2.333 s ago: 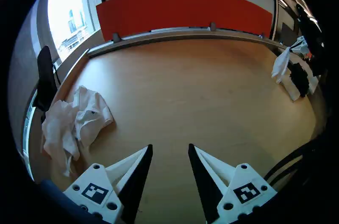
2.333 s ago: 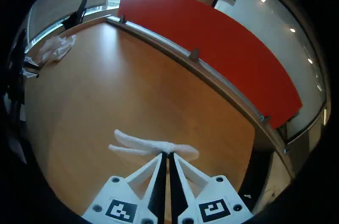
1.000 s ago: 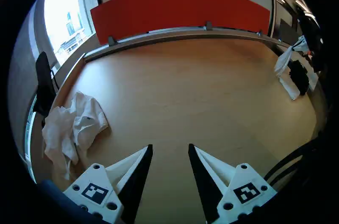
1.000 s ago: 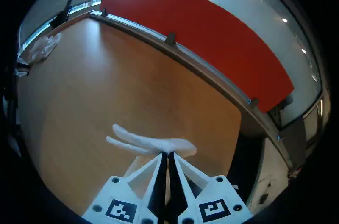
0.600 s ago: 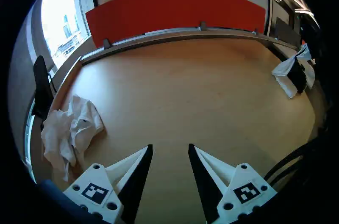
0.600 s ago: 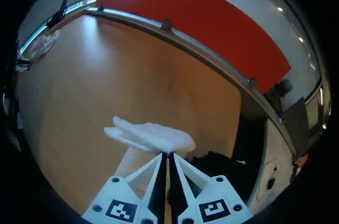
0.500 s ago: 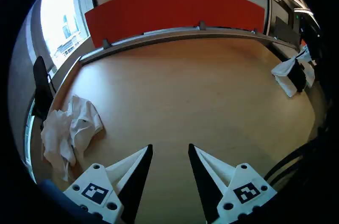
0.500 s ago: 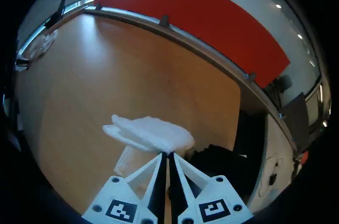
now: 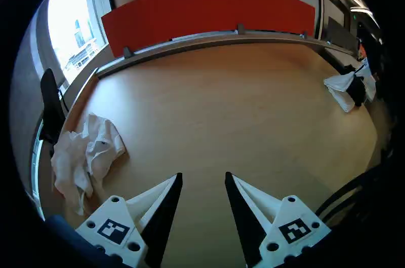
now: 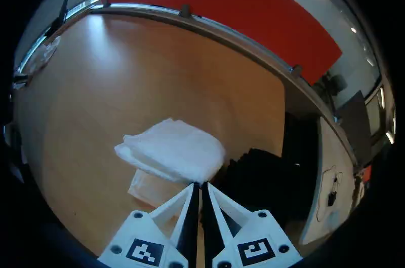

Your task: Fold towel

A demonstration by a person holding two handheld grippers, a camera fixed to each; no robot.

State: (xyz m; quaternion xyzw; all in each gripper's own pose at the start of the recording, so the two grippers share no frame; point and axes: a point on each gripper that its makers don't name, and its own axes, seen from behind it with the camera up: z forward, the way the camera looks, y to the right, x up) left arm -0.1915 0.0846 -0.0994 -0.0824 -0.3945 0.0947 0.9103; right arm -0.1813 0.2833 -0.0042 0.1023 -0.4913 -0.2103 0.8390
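Partway done I'd say: right gripper point(image 10: 199, 185) pinching a folded towel point(image 10: 172, 154) above a flat towel point(image 10: 144, 189), left gripper point(image 9: 202, 174) gaping, crumpled pile point(image 9: 86, 154) on the left untouched.

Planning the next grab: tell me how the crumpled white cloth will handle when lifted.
The crumpled white cloth lies in slumped, loose folds, so it will likely hang floppy and unfurl. It looks thin, probably light. Pushed, it may bunch rather than slide.

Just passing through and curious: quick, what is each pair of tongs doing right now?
Left tongs: open, holding nothing.
Right tongs: closed on the folded white towel.
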